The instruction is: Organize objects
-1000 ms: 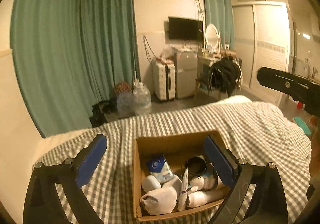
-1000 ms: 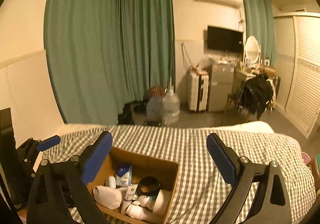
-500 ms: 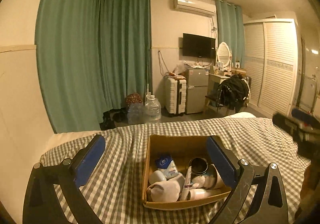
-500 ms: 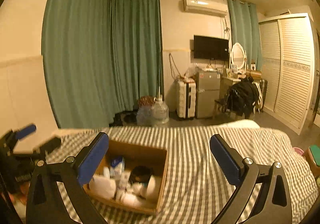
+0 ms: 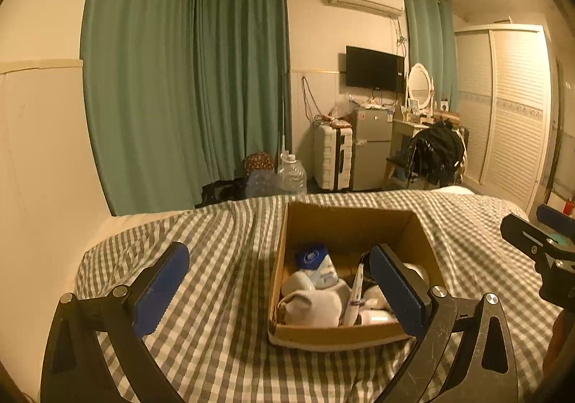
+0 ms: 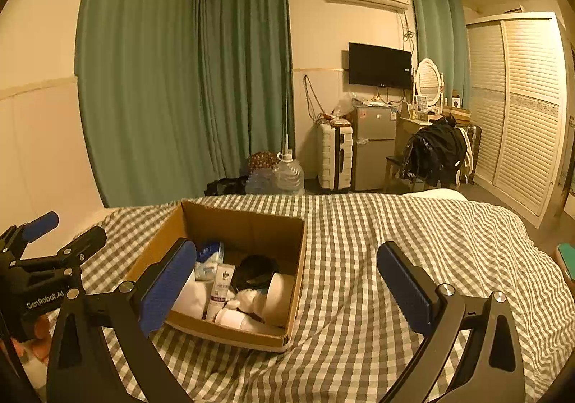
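An open cardboard box (image 5: 345, 223) sits on the grey checked bedspread (image 5: 215, 295). It holds several toiletries: a blue and white pack (image 5: 313, 259), a white tube (image 5: 354, 295) and white bottles. The box also shows in the right wrist view (image 6: 244, 227), with the tube (image 6: 221, 289) and a dark round item (image 6: 255, 270) inside. My left gripper (image 5: 276, 291) is open and empty, held above the bed before the box. My right gripper (image 6: 284, 288) is open and empty, to the right of the box. Each gripper shows at the edge of the other's view.
Green curtains (image 5: 187, 79) hang behind the bed. Water jugs (image 5: 291, 174), a white suitcase (image 5: 332, 156), a small fridge (image 5: 372, 147) and a chair with a black jacket (image 5: 435, 151) stand on the floor beyond. A white wardrobe (image 6: 517, 108) is at the right.
Both grippers have tilted up and drawn back a little, so more of the room shows. The box and its contents have not moved. Both grippers stay open.
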A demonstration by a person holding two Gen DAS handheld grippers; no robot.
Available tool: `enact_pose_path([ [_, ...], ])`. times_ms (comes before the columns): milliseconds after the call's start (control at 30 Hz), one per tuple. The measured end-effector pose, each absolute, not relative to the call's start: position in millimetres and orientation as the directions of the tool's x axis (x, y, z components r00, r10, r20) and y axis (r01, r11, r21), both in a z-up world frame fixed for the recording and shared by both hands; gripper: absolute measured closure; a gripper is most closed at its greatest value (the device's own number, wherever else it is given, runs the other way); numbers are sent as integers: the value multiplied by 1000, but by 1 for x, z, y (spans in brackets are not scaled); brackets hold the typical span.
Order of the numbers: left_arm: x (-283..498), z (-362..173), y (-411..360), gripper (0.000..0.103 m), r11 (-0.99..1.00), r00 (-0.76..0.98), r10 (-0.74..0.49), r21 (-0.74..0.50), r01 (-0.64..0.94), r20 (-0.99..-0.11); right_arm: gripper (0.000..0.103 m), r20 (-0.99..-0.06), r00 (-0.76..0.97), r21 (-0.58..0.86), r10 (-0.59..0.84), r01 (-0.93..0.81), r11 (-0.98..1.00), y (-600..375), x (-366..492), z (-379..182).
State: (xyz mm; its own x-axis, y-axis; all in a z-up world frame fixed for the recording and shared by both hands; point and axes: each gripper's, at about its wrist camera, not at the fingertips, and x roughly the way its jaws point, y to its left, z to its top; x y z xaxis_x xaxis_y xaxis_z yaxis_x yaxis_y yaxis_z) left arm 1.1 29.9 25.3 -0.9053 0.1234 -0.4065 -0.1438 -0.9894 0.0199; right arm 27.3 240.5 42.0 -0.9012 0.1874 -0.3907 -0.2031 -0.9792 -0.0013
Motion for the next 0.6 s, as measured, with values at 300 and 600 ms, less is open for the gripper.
enact_pose_path([
  [300, 4, 21, 32, 0, -987, -898, 127, 31, -155, -422, 2, -428, -883, -22, 191, -201, -979, 236, 19, 30],
  [600, 2, 23, 34, 0, -988, -896, 123, 31, -150, -427, 2, -443, -874, -34, 200, -206, -978, 235, 16, 26],
])
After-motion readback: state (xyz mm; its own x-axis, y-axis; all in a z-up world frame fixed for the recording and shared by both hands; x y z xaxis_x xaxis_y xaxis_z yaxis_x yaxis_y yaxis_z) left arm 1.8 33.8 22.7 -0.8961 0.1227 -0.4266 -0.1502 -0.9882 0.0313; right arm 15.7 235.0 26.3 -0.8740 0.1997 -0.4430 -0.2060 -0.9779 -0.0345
